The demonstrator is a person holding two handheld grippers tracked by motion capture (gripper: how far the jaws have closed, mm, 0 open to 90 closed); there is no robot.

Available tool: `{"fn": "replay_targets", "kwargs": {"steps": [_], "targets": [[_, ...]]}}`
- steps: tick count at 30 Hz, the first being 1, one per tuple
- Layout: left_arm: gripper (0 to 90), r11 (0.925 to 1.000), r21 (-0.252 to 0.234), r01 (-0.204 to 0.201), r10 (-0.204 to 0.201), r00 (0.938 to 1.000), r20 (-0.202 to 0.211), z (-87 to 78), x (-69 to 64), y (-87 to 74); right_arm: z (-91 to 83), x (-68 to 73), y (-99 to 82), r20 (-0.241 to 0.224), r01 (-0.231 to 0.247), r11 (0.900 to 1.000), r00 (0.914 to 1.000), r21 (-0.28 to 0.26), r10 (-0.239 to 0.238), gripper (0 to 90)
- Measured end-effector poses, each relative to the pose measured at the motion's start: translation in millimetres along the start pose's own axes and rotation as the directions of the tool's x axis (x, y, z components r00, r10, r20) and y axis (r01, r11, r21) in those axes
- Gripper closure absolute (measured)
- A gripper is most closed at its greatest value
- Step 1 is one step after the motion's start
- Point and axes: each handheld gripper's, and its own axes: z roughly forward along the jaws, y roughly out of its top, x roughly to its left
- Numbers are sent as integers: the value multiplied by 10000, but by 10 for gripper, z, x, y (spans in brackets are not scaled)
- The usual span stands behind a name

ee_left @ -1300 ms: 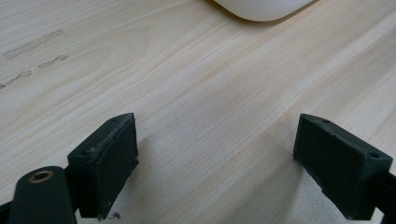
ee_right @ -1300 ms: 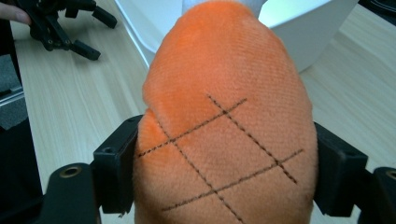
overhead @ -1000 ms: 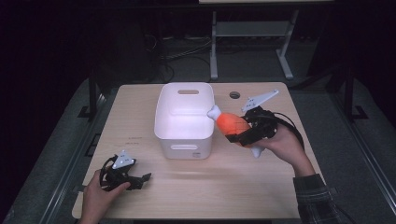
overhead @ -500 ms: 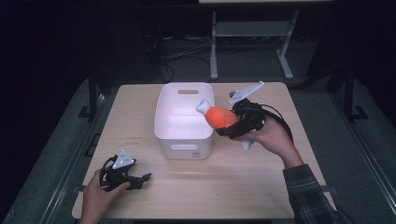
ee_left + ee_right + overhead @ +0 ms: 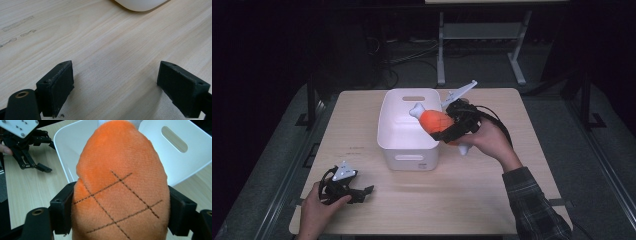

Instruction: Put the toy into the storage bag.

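The right gripper has its jaws clamped on the sides of the orange plush drumstick, holding it over the right rim of the white bin, which stands mid-table toward the far edge; judging by that, the pickup is done and lowering and letting go inside remain. The bin looks empty, so there is open room below, with only its right wall close. The left gripper rests with jaws spread and empty near the table's near-left corner, well apart.

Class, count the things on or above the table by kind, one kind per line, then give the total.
Plush drumstick toy: 1
White bin: 1
Grippers: 2, left gripper and right gripper
Total: 4
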Motion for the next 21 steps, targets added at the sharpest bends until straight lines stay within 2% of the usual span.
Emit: {"fn": "replay_targets", "kwargs": {"steps": [9,21], "targets": [[128,10000,-2,4,-4,10000,-1,0,0,0,154,15,177,-119,103,9999,9999,54,-103,231],[129,10000,22,-21,21,10000,-1,-1,1,0,379,69,423,-169,293,9987,9994,412,-286,231]]}}
